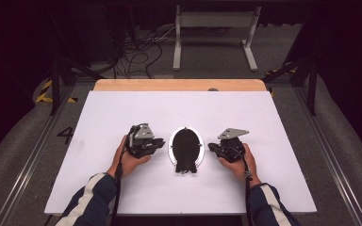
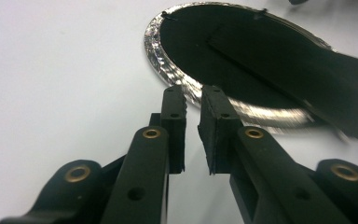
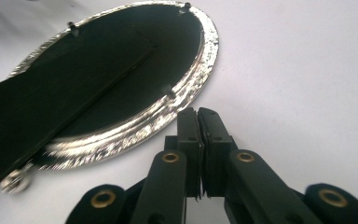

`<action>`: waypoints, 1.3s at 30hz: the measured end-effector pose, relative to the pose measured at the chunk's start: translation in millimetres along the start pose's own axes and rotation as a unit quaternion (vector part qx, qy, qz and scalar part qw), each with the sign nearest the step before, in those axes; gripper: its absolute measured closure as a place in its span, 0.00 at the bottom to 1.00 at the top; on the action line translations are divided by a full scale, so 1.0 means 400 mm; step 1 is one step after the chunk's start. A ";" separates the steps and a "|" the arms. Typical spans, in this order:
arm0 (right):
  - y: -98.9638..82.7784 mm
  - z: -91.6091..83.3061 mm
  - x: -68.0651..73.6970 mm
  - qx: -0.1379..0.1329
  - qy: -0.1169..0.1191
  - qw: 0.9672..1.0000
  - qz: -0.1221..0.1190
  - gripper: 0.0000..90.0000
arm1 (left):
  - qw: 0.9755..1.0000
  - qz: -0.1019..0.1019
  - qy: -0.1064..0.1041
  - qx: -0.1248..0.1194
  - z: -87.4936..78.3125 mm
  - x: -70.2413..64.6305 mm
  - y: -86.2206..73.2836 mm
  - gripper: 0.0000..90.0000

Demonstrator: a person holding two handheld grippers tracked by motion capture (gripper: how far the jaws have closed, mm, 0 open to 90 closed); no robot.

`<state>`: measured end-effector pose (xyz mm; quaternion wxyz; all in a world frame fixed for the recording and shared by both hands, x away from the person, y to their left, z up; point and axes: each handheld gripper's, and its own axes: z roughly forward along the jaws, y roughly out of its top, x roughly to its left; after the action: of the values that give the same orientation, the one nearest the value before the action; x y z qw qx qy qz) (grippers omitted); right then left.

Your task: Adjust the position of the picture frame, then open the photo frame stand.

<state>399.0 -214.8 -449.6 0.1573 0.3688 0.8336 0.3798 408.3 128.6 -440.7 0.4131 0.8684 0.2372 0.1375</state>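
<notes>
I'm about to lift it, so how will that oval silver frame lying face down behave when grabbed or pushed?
The oval picture frame looks stiff. Lying flat, it should slide, not roll. Its low silver rim leaves little to pinch, and the black stand may swing loose.

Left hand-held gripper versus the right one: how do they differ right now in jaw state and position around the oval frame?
The left hand-held gripper has a narrow gap between its pads, while the right hand-held gripper has its pads pressed together. The left sits at the oval frame's left side, the right at its right side. The left's tips almost meet the silver rim; the right's stand a little short of it. Both point at the frame, and neither holds anything.
</notes>
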 end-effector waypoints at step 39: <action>-0.062 -0.082 0.121 0.019 0.066 0.997 -0.045 0.68 | 0.994 -0.061 0.086 -0.016 -0.287 -0.073 -0.288 0.21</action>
<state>336.2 -207.2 -445.4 0.1113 0.3081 0.8652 0.3797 299.3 251.3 -461.0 0.4121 0.8307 0.3223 0.1904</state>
